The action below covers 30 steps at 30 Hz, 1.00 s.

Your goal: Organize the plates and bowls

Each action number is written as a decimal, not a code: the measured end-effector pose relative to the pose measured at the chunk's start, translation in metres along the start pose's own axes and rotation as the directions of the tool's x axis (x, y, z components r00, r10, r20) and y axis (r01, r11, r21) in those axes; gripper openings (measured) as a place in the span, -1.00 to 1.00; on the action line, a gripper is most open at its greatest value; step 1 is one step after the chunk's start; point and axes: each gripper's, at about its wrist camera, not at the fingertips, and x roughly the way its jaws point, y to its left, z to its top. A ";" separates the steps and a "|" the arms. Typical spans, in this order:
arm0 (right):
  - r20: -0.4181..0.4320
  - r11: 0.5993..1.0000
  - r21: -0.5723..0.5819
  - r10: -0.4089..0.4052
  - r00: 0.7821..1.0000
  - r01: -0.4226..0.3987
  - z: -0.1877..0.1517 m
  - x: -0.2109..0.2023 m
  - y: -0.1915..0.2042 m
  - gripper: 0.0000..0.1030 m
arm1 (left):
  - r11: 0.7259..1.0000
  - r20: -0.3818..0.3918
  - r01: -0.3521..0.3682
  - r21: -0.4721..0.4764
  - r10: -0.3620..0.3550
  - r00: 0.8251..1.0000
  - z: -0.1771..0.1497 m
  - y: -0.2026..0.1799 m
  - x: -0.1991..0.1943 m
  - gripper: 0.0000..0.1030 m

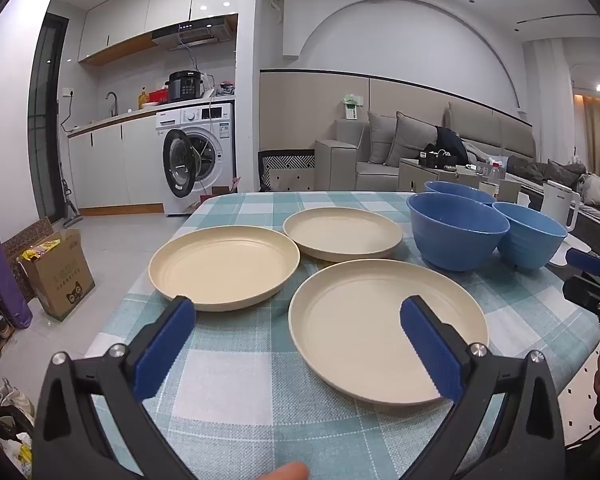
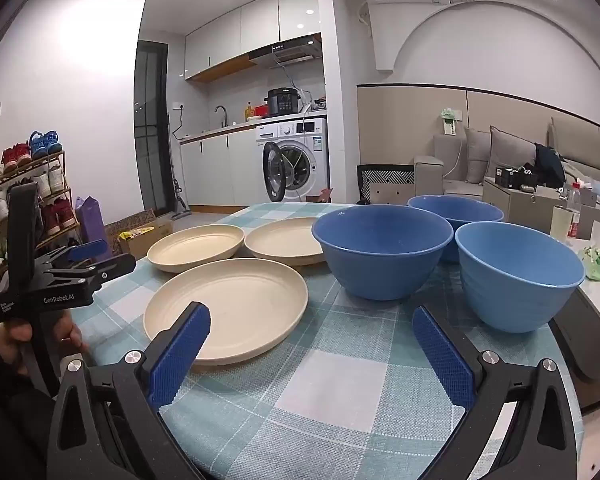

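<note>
- Table (image 1: 236, 364), under a checked cloth: it carries three cream plates and three blue bowls, each lying singly; nothing is stacked yet.
- Near plate (image 1: 380, 332): closest to the left gripper (image 1: 296, 344), whose right finger overlaps its rim in the left wrist view; whether it touches cannot be told.
- Left plate (image 1: 224, 268) and far plate (image 1: 342, 236): set behind the near plate, rims close together but apart. The three form a loose cluster on the left half of the table.
- Big bowl (image 2: 382, 250), right bowl (image 2: 518, 276) and far bowl (image 2: 456, 206): grouped upright on the right half, sides close or touching; the big bowl stands just beside the far plate.
- Left gripper: jaws spread wide, nothing between the pads, tilted slightly down toward the plates. This likely prepares a grasp on a plate rim.
- Right gripper (image 2: 312, 348): jaws likewise spread wide and empty, aimed at bare cloth between the near plate and the right bowl, well placed to reach the bowls.
- Judgement: like sits with like, so each hand probably serves its own group; nesting bowls and piling plates remains undone.
</note>
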 end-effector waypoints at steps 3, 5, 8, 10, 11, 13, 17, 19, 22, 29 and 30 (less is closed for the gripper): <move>-0.001 1.000 0.007 0.004 1.000 -0.004 0.000 -0.001 0.000 1.00 | 1.000 0.000 0.002 -0.013 -0.002 1.000 0.000 -0.002 0.000 1.00; -0.007 1.000 0.001 0.001 1.000 -0.001 0.000 0.000 0.000 1.00 | 1.000 0.001 0.005 -0.004 -0.005 1.000 0.000 -0.006 0.000 1.00; -0.003 1.000 0.006 0.002 1.000 -0.002 0.000 -0.001 0.000 1.00 | 1.000 0.010 0.014 -0.025 -0.014 1.000 0.000 0.008 -0.006 1.00; 0.006 1.000 0.003 -0.003 1.000 0.003 0.001 -0.001 0.005 1.00 | 1.000 0.008 0.001 -0.002 -0.001 1.000 0.000 0.000 -0.003 1.00; 0.011 1.000 0.007 0.000 1.000 -0.001 0.002 -0.001 0.003 1.00 | 1.000 0.007 -0.001 0.001 0.001 1.000 -0.001 0.000 -0.002 1.00; 0.017 1.000 0.013 0.002 1.000 -0.002 0.002 -0.002 0.003 1.00 | 1.000 0.008 0.000 0.000 0.000 1.000 0.000 0.001 -0.002 1.00; 0.025 1.000 0.018 0.009 1.000 -0.009 0.002 -0.006 0.001 1.00 | 1.000 0.007 -0.006 0.003 0.006 1.000 0.000 -0.001 -0.001 1.00; 0.023 1.000 0.017 0.011 1.000 -0.012 0.002 -0.005 0.000 1.00 | 1.000 0.007 -0.002 0.004 0.001 1.000 0.000 -0.001 -0.001 1.00; 0.023 1.000 0.013 0.014 1.000 -0.015 0.002 -0.008 0.000 1.00 | 1.000 0.008 -0.001 0.005 0.001 1.000 0.000 -0.001 -0.002 1.00; 0.014 1.000 0.009 0.020 1.000 -0.020 0.001 -0.003 0.003 1.00 | 1.000 0.011 -0.003 0.005 0.003 1.000 0.001 -0.002 -0.002 1.00; 0.015 1.000 0.009 0.020 1.000 -0.020 0.001 -0.003 0.003 1.00 | 1.000 0.011 -0.002 0.005 0.002 1.000 0.001 -0.002 -0.002 1.00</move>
